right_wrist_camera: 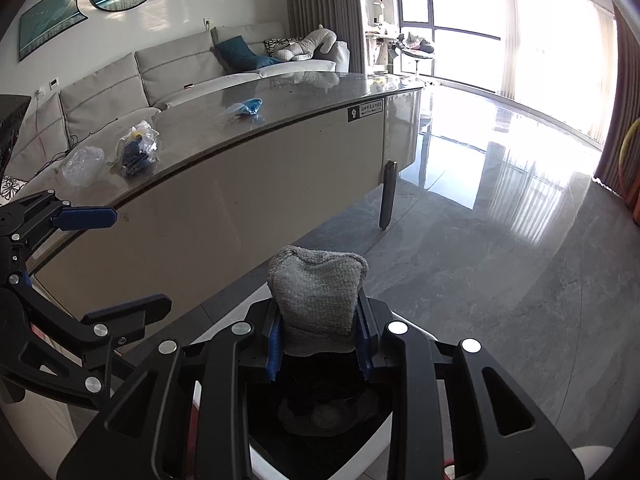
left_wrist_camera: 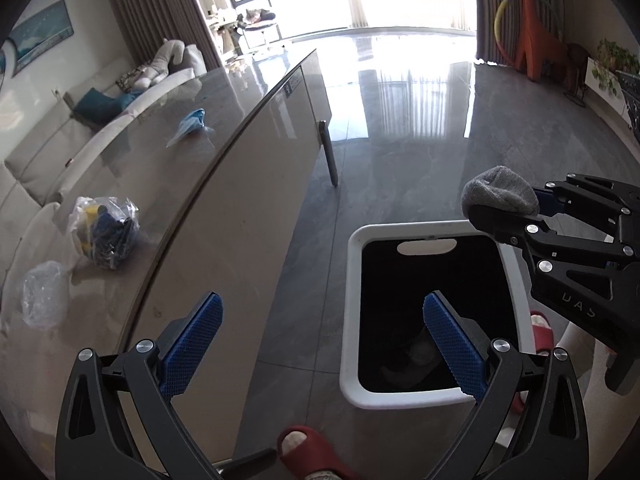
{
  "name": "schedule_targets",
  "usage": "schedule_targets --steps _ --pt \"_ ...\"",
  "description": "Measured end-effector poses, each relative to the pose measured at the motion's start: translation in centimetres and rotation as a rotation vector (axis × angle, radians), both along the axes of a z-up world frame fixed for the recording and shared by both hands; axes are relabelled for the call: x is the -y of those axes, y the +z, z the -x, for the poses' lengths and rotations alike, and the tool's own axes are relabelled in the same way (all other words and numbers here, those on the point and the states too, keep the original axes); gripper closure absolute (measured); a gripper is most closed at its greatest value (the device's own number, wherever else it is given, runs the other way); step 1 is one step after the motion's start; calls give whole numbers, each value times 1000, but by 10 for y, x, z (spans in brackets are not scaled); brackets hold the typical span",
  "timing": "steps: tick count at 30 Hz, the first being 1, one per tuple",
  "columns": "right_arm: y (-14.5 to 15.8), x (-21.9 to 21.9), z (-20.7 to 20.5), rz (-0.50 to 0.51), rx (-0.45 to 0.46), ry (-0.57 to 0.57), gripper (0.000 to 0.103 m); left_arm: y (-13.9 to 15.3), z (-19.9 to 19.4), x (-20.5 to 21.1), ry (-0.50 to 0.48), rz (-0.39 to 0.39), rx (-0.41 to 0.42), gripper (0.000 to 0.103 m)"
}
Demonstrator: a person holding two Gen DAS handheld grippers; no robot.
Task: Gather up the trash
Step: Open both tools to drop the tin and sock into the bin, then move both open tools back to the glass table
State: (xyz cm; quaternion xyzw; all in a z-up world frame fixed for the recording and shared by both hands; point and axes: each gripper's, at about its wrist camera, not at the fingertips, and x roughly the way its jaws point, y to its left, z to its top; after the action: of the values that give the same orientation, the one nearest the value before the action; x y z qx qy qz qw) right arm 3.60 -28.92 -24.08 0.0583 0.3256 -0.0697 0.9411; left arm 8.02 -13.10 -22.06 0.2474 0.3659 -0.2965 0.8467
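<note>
My right gripper is shut on a grey cloth wad and holds it above the white trash bin, near the bin's far right corner; it shows in the left wrist view. My left gripper is open and empty, over the bin's near left edge beside the table. On the grey table lie a clear bag of blue and yellow bits, a crumpled clear plastic bag and a blue wrapper. Dark items lie at the bin's bottom.
The bin stands on the glossy grey floor beside the table's side panel and a table leg. A grey sofa runs behind the table. Red slippers show at the bottom. An orange giraffe figure stands at the far right.
</note>
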Motion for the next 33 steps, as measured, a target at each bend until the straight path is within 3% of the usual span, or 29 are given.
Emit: schedule_targets --steps 9,10,11,12,16,25,33 --pt "-17 -7 -13 -3 -77 37 68 4 -15 -15 47 56 -20 4" --pt "-20 -7 -15 -1 -89 38 56 4 -16 -15 52 63 -24 4" --pt "-23 -7 -17 1 -104 38 17 4 -16 -16 57 69 -26 4" --pt "-27 -8 -19 16 -127 27 2 5 -17 -19 60 75 -30 4" --pt "-27 -11 -16 96 -115 0 5 7 -20 -23 67 97 -39 4" --pt "-1 -2 -9 61 -15 -25 5 12 -21 -32 94 114 -28 4" --pt "34 -20 -22 69 65 24 5 25 -33 -54 141 140 -1 4"
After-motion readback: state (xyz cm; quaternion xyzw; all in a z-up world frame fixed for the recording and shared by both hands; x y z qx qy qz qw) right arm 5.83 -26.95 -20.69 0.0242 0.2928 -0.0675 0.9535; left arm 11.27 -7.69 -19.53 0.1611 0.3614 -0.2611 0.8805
